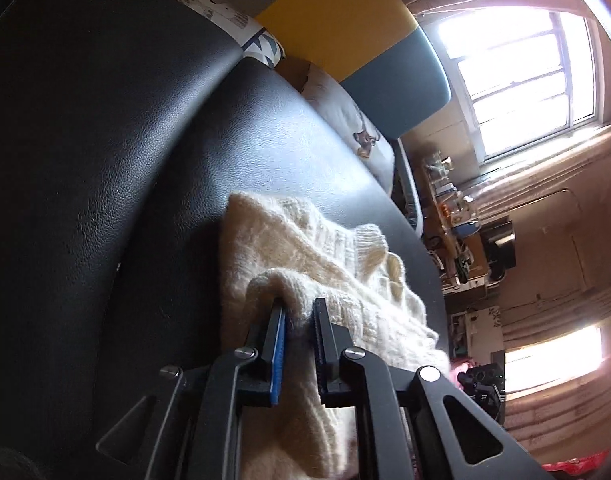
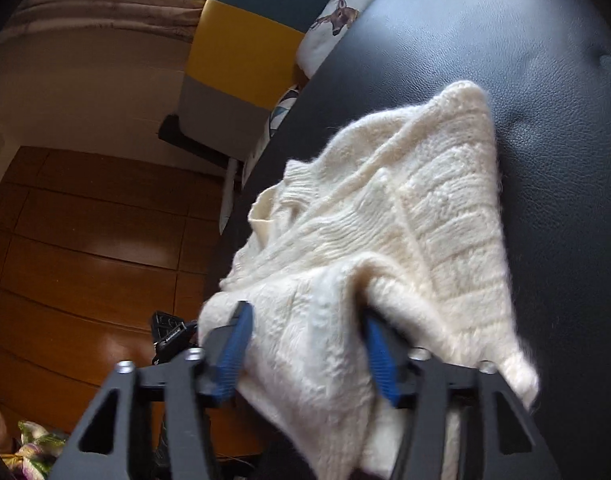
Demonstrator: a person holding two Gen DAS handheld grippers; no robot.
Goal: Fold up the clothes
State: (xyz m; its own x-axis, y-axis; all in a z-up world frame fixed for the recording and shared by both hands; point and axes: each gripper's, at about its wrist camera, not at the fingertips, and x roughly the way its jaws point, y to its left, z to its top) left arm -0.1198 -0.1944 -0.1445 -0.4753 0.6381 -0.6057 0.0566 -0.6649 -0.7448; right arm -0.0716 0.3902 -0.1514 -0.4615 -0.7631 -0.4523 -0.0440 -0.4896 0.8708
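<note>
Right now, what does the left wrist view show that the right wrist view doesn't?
Only the left wrist view shows the bright barred window, the cluttered shelf below it, and the left gripper shut on a fold of the cream sweater. Only the right wrist view shows the wooden floor and the right gripper, fingers apart with a thick bunch of knit between them. Both show the sweater on the black leather sofa and the yellow-and-teal panel behind.
</note>
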